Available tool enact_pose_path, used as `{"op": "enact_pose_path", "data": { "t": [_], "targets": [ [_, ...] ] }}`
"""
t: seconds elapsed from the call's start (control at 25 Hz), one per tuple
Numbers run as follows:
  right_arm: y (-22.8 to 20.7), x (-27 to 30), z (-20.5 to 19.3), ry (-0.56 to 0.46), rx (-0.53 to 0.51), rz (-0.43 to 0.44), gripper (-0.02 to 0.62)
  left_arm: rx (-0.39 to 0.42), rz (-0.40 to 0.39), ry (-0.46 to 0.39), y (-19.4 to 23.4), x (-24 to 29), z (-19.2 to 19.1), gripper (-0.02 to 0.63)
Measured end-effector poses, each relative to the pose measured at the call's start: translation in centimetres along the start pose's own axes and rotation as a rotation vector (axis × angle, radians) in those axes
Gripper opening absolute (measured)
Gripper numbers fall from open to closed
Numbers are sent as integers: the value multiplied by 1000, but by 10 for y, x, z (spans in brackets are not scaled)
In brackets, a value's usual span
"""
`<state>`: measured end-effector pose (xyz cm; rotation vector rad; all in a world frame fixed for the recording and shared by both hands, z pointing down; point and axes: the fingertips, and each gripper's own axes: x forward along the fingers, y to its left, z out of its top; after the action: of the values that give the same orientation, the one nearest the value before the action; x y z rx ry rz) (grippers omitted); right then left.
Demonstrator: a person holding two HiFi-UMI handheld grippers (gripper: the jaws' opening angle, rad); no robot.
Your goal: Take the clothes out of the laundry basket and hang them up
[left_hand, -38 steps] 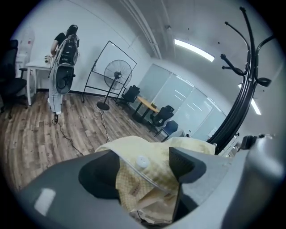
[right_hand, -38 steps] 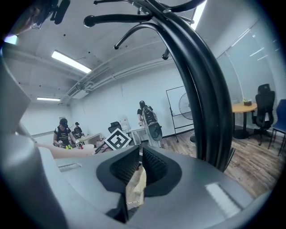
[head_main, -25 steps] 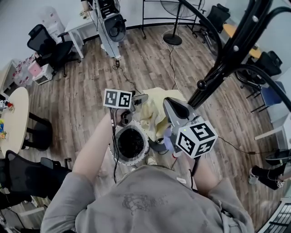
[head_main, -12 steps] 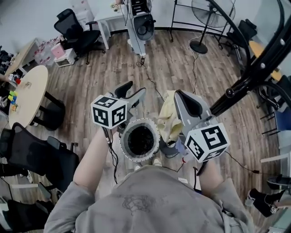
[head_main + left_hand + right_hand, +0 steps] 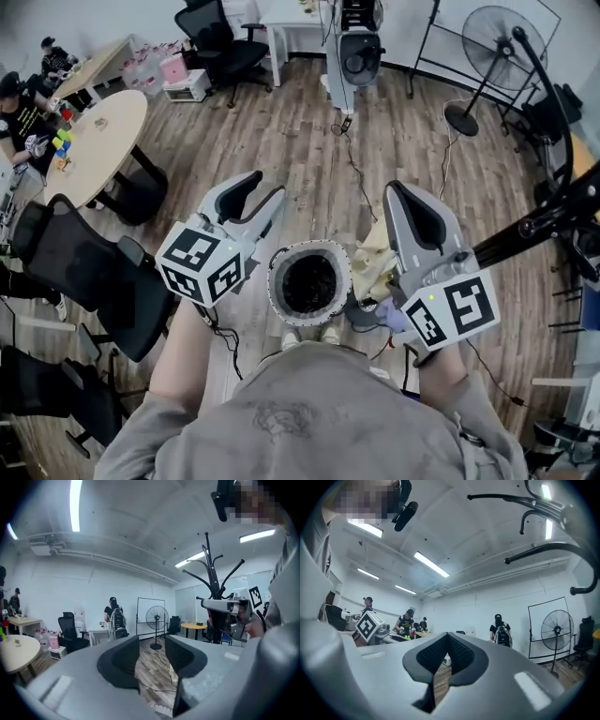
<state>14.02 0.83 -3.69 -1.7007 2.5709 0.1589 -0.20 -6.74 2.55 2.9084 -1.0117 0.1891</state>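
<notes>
Overhead, coat-rack arms (image 5: 555, 547) loom above the closed right hand-held gripper (image 5: 447, 635) while the left hand-held gripper (image 5: 152, 644) gapes empty.

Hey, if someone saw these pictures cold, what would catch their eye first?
Two handheld grippers dominate the head view's middle: the left gripper with jaws apart and empty, the right gripper with jaws shut on nothing. Below, between them, stands a round laundry basket, dark inside, with a yellow cloth just right of it. A black coat rack reaches in from the right edge.
</notes>
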Motion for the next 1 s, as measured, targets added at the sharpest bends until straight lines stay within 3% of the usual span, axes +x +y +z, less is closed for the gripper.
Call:
{"op": "enact_pose_path", "data": {
  "t": [0.32,0.6,0.8,1.0],
  "targets": [
    [46,22,-13,37,-13,146,23,6,143,8,21,-53,-13,98],
    [68,28,-39,108,20,207,23,-21,220,39,28,-84,-40,55],
    [72,30,-58,153,27,224,23,6,205,60,22,-85,-56,20],
    [77,32,-71,184,19,234,23,-33,197,59,23,-85,-61,0]
  ]
}}
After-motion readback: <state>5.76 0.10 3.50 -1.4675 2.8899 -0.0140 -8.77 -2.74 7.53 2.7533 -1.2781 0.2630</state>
